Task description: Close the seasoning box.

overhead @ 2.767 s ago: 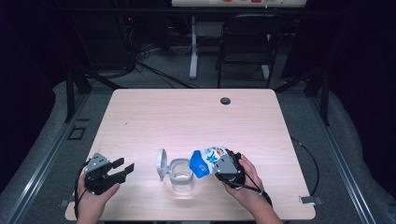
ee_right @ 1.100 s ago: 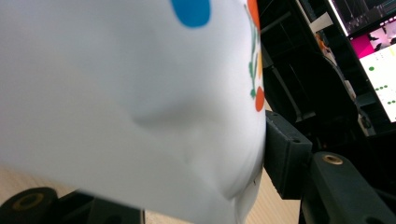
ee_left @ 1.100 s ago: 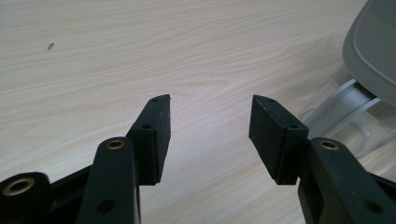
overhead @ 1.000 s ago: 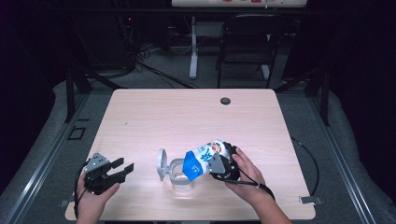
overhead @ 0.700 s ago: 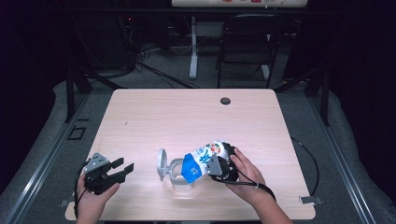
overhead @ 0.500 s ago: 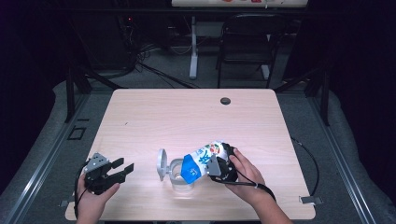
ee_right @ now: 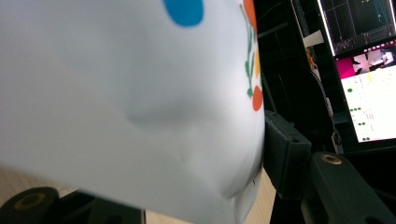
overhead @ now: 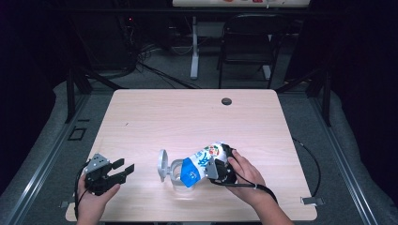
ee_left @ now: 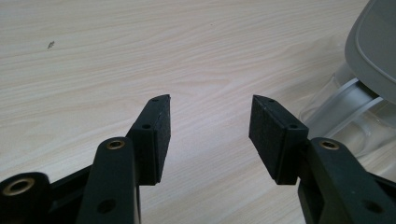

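Observation:
A white pouch (overhead: pixel 201 163) with a blue end and coloured print lies tilted, its blue end down over the mouth of a clear plastic container (overhead: pixel 179 178). The container's grey lid (overhead: pixel 162 164) stands hinged open at its left. My right gripper (overhead: pixel 215 164) is shut on the pouch's white end. In the right gripper view the pouch (ee_right: pixel 130 93) presses against the right pad (ee_right: pixel 284 151) and hides the left jaw. My left gripper (overhead: pixel 123 171) rests open with nothing between its jaws near the table's front left. In its own view my left gripper (ee_left: pixel 208 135) points past the container (ee_left: pixel 348 105) and lid (ee_left: pixel 376 51).
The wooden table (overhead: pixel 187 117) has a dark round grommet (overhead: pixel 226 101) near its far edge. A chair (overhead: pixel 246 42) and cables stand on the floor beyond. Monitors (ee_right: pixel 364 70) glow in the background of the right gripper view.
Since the earliest frame the pouch has shifted a little left and tipped its blue end lower over the container. Over the last second nothing visibly moved. The left gripper stayed still.

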{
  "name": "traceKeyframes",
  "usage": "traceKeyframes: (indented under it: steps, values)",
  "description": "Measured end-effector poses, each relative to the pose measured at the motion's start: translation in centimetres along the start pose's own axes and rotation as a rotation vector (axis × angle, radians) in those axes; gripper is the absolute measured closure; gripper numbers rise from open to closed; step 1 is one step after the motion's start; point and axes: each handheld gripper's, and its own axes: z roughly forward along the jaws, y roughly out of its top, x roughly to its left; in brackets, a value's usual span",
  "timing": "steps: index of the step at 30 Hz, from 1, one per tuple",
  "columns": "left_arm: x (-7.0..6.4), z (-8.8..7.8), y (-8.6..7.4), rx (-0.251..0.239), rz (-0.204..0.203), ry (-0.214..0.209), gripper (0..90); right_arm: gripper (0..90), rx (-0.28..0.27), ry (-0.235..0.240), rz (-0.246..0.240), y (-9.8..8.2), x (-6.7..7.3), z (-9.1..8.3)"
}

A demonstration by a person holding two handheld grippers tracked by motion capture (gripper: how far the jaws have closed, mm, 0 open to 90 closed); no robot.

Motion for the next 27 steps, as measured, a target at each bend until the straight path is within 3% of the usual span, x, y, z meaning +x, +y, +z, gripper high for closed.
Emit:
traceKeyframes:
  steps: [15,21,27]
  values:
    - [-0.09,-0.04,0.05,-0.005,0.0,0.001,49.0,49.4,0.009,-0.023,-0.047,0.24,0.17,0.41]
    - [-0.07,-0.05,0.05,-0.007,0.001,-0.002,49.0,49.4,0.027,-0.05,-0.091,0.46,0.05,0.26]
    - [-0.06,-0.09,0.07,-0.004,0.001,0.0,49.0,49.5,0.007,-0.056,-0.098,0.55,0.11,0.42]
